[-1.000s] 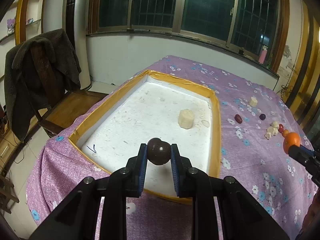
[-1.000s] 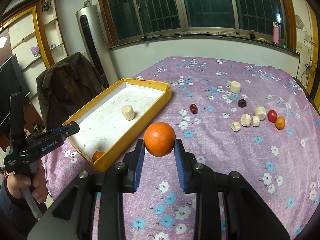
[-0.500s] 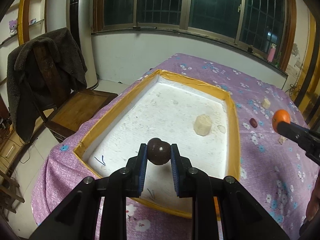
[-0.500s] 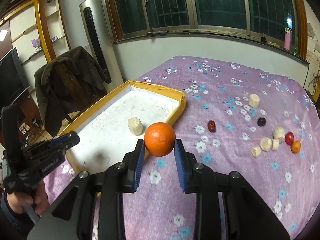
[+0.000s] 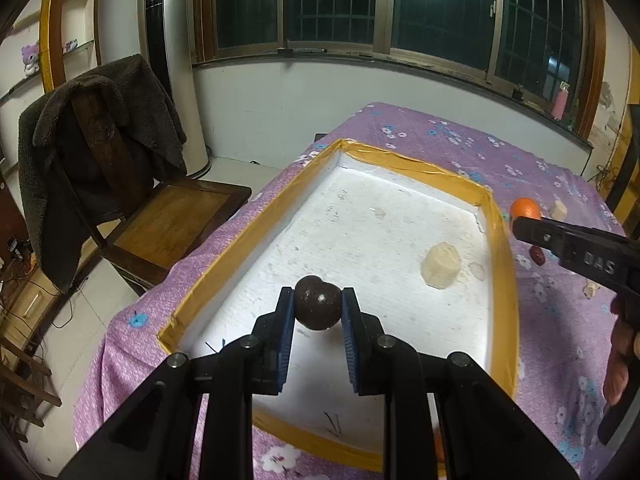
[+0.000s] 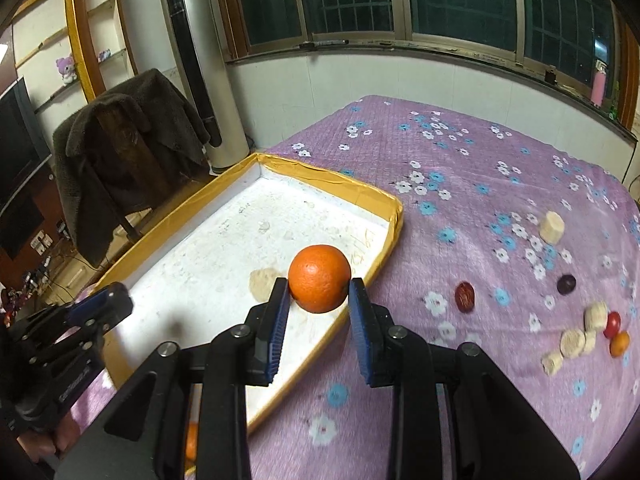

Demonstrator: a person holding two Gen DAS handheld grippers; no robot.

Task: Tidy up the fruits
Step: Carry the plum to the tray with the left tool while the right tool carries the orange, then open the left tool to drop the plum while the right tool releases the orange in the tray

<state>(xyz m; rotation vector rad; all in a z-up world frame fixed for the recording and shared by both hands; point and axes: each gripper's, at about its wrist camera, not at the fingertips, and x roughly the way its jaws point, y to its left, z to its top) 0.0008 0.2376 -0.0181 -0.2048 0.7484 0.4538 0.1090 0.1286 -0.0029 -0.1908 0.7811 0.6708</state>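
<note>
Over the tray (image 5: pixel 496 240), left gripper (image 5: pixel 318 310) fingers clamp a dark round fruit (image 5: pixel 318 307), right gripper (image 6: pixel 319 294) fingers pinch the orange (image 6: pixel 319 278) at its widest girth; both look firm, smooth, roll-prone.

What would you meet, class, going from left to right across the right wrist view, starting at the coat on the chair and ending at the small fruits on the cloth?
Coat on the chair → yellow-rimmed tray → held orange → dark red date → dark purple fruit → small red fruit.
</note>
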